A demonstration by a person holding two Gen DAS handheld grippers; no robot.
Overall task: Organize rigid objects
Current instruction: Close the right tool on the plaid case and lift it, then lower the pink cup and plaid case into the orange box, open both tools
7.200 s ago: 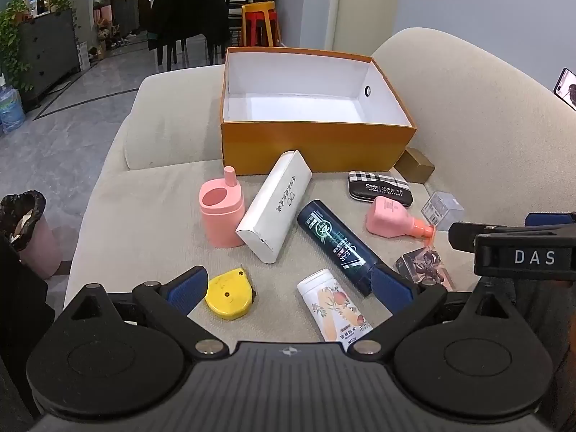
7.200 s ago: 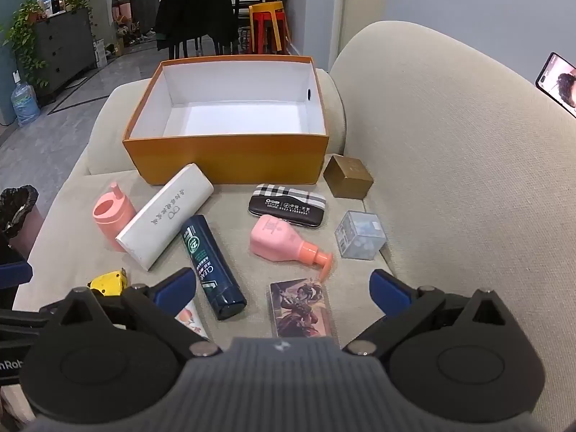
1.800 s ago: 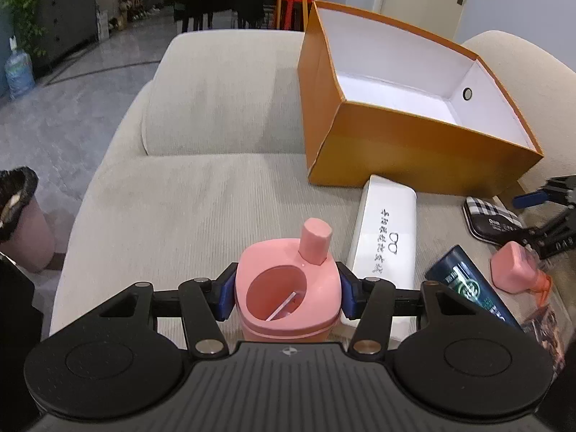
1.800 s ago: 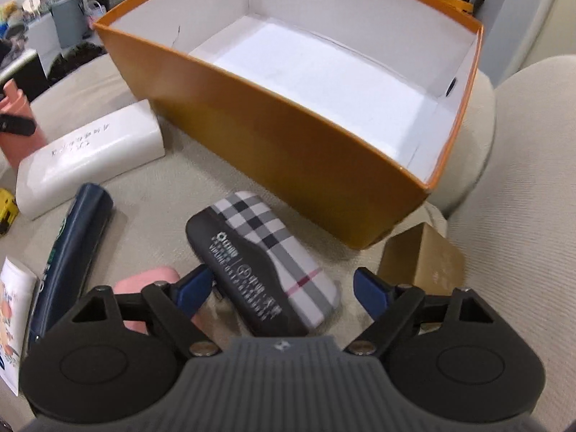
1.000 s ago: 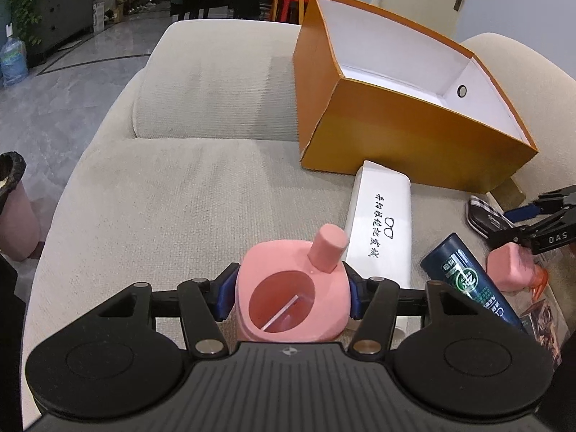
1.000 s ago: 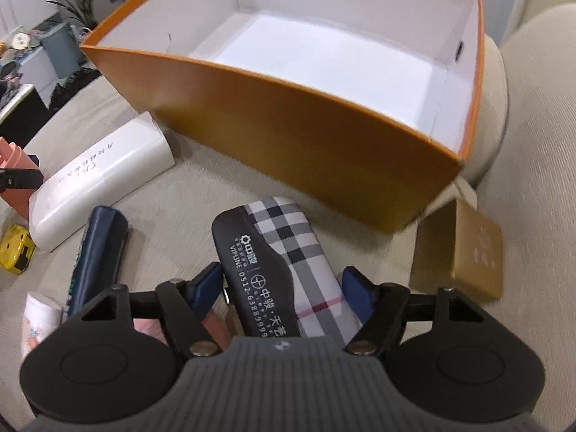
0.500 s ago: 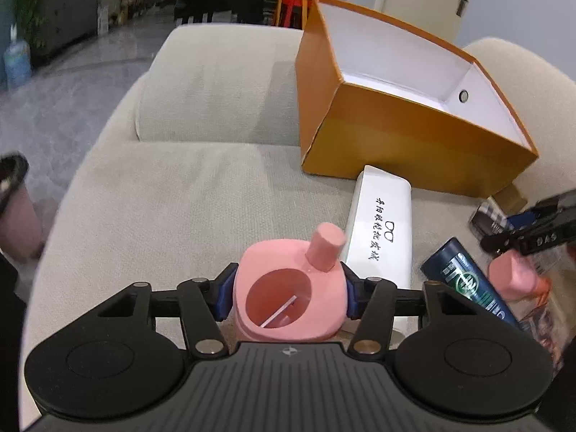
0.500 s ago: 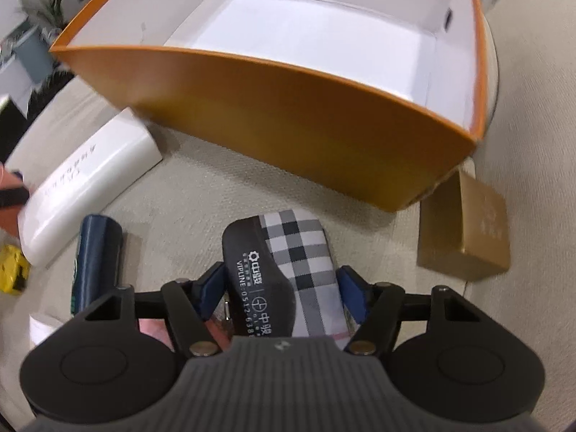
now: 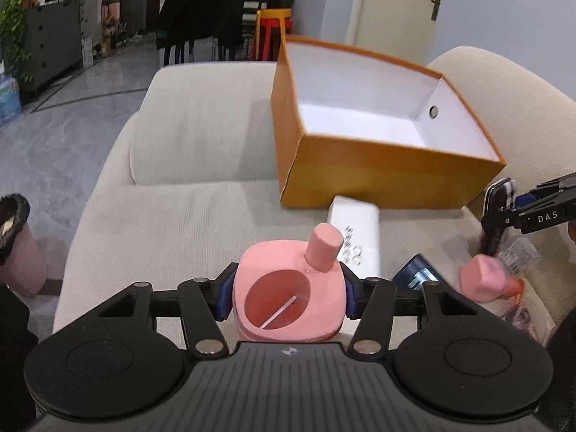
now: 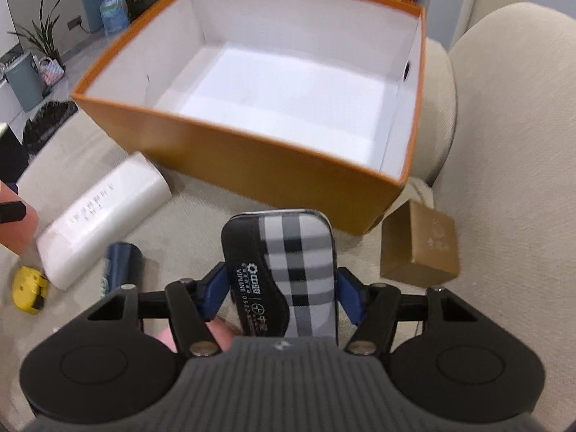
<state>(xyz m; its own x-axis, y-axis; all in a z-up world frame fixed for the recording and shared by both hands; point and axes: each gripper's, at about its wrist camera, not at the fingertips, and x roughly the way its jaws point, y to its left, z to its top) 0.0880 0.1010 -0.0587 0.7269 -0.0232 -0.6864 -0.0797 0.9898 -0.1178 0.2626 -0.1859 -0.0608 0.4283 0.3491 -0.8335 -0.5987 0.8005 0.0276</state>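
Beige sofa (image 9: 201,216) bears orange box (image 9: 378,176); grey-tiled room behind

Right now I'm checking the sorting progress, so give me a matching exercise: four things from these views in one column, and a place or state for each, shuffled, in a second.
Things:
1. pink cup
2. plaid case
3. orange box
4. gold box

States:
A. open, nothing inside
B. lying on the sofa beside the orange box's corner
C. between the left hand-held gripper's pads
D. between the right hand-held gripper's closing pads

Pairs: 1-C, 2-D, 3-A, 4-B
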